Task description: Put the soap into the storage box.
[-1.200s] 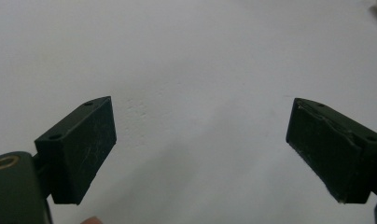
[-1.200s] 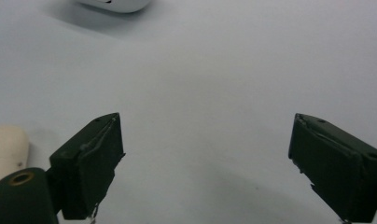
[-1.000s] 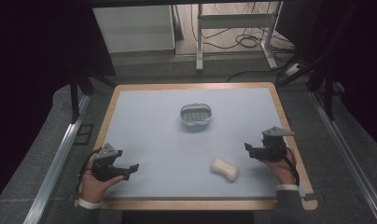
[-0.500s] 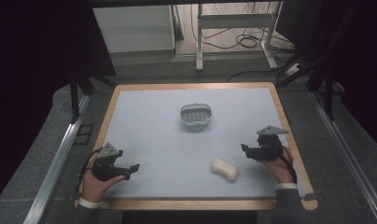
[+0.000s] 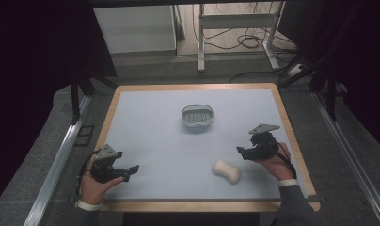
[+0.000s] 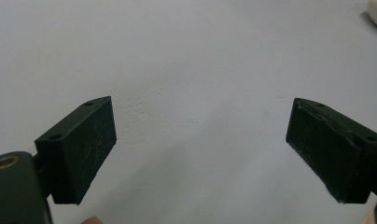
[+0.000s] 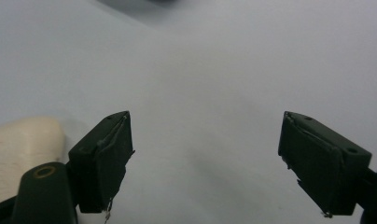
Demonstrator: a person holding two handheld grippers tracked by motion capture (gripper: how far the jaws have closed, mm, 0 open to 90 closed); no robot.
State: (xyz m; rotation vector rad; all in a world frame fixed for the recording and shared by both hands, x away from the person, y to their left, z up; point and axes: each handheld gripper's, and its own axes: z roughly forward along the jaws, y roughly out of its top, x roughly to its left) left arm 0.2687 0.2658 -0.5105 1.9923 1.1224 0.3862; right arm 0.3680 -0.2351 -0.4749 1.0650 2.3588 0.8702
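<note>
Both pairs of jaws stand wide apart with nothing between them: the left gripper (image 5: pixel 116 168) is held low over the table's (image 5: pixel 155 122) near-left corner, jaws aimed right, and the right gripper (image 5: pixel 255 149) hovers near the right edge, jaws aimed left. Just inboard of the right gripper and apart from it lies a cream, bone-shaped soap bar (image 5: pixel 226 170), its long axis running from far-left to near-right. A grey slatted soap dish (image 5: pixel 197 116) sits well apart, toward the table's far middle.
</note>
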